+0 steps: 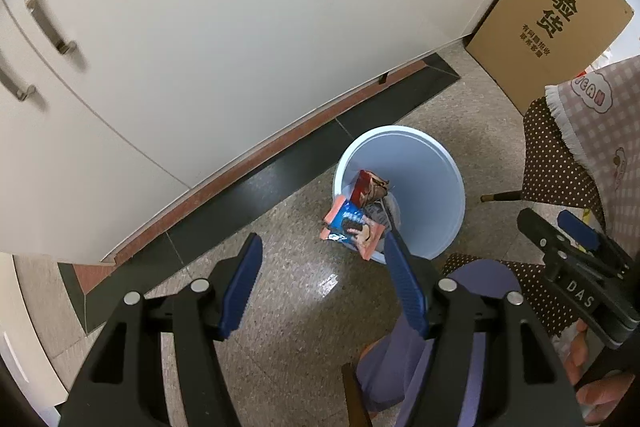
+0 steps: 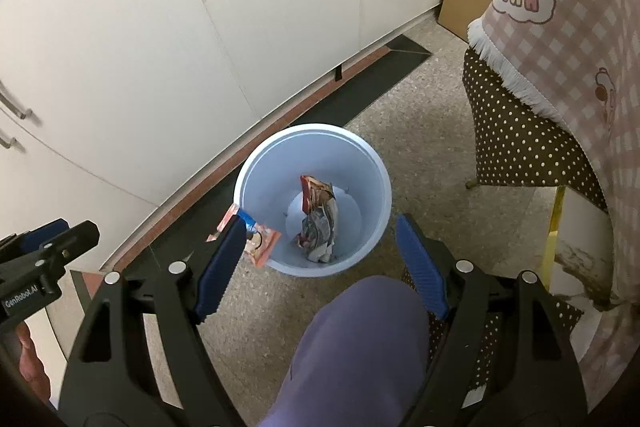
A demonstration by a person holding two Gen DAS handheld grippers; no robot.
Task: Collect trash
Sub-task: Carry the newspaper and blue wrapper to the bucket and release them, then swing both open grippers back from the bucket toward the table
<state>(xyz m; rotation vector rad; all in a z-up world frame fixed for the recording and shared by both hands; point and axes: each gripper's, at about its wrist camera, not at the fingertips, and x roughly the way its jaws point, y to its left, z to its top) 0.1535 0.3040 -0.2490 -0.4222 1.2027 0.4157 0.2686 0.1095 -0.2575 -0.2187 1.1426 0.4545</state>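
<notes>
A pale blue round plastic bin [image 2: 312,199] stands on the speckled floor [image 2: 420,131] near white cupboard doors [image 2: 160,27], with a crumpled red and grey wrapper [image 2: 318,217] lying at its bottom. A blue and orange snack packet [image 2: 256,241] lies tilted across the bin's left rim, half in and half out, its long axis pointing into the bin. It sits just beyond the left finger of the right tongs [image 2: 320,263], the nearer pair; both these and the left tongs [image 1: 320,283] stand wide apart and hold nothing.
</notes>
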